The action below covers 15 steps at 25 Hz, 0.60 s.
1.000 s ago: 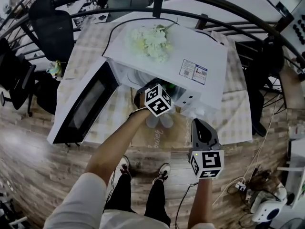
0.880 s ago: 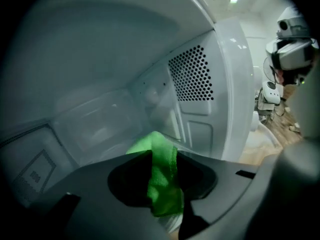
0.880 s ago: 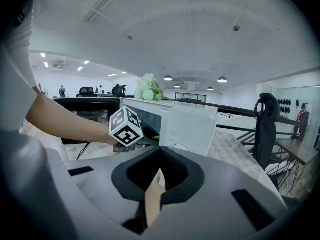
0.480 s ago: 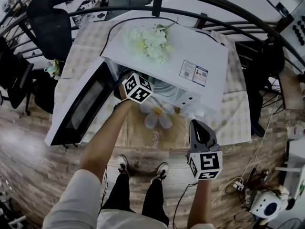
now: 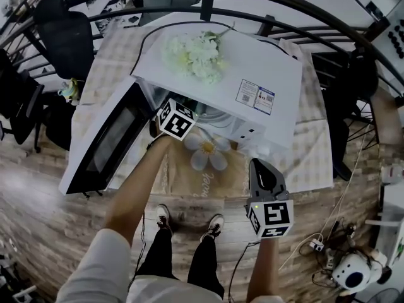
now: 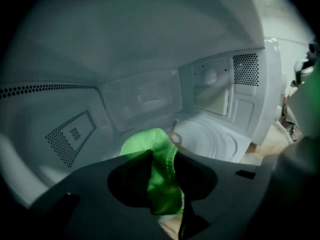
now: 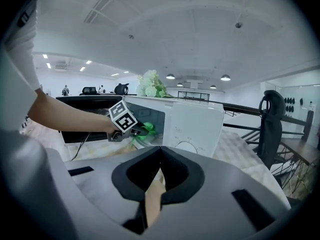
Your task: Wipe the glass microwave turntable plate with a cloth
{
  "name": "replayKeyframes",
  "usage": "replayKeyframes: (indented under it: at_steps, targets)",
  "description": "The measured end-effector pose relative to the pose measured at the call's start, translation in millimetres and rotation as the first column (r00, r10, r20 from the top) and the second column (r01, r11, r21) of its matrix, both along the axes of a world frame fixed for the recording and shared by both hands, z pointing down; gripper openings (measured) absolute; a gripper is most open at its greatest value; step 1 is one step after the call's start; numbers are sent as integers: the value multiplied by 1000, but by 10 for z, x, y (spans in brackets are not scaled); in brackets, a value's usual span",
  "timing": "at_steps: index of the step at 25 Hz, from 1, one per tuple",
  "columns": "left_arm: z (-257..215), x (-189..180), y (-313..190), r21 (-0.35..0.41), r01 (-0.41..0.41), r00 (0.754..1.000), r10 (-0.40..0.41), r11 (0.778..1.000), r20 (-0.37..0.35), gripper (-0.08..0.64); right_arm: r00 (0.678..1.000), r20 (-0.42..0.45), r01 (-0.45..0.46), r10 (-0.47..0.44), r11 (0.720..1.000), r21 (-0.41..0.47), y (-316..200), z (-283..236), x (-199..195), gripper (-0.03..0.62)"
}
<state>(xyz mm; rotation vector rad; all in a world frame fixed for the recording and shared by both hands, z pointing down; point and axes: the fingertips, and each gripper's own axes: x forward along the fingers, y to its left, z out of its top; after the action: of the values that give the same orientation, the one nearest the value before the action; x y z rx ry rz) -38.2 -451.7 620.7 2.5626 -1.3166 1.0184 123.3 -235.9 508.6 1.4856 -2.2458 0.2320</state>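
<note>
Inside the white microwave (image 5: 252, 74), the glass turntable plate (image 6: 212, 141) lies on the cavity floor. My left gripper (image 6: 162, 159) is shut on a green cloth (image 6: 162, 181), and the cloth's free end rests toward the plate's left side. In the head view the left gripper (image 5: 170, 122) reaches into the microwave's open mouth, its jaws hidden under its marker cube. My right gripper (image 5: 260, 165) hangs shut and holding nothing in front of the table, right of the opening. Its own view shows the right gripper (image 7: 160, 151), the left gripper (image 7: 131, 130), the green cloth (image 7: 146, 131) and the microwave (image 7: 192, 124).
The microwave door (image 5: 104, 141) stands swung open to the left. White artificial flowers (image 5: 192, 54) lie on the microwave's top. A flower-shaped mat (image 5: 207, 151) lies on the checked tablecloth (image 5: 315, 150) before the opening. Dark chairs (image 5: 69, 36) stand left, cables (image 5: 328, 238) on the floor right.
My left gripper has moved left and forward, from above the flower mat into the microwave's opening, carrying the cloth. The right gripper has barely shifted.
</note>
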Motion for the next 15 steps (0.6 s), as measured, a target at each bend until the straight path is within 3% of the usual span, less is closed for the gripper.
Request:
replayKeyframes:
  at_steps: [7, 11, 13, 15]
  targets:
    - [-10, 582, 469, -13, -171, 985, 170, 985, -19, 126, 1000, 12, 6, -6, 1000, -2, 24, 3, -64, 15]
    - [-64, 1013, 618, -32, -303, 949, 299, 952, -96, 126, 1000, 14, -2, 3, 1000, -9, 60, 28, -39, 15]
    - [-184, 1151, 623, 7, -346, 928, 344, 938, -140, 126, 1000, 21, -10, 10, 1000, -11, 64, 35, -28, 15]
    - [-324, 1108, 497, 97, -325, 935, 335, 941, -114, 127, 1000, 27, -12, 12, 1000, -12, 63, 38, -36, 15]
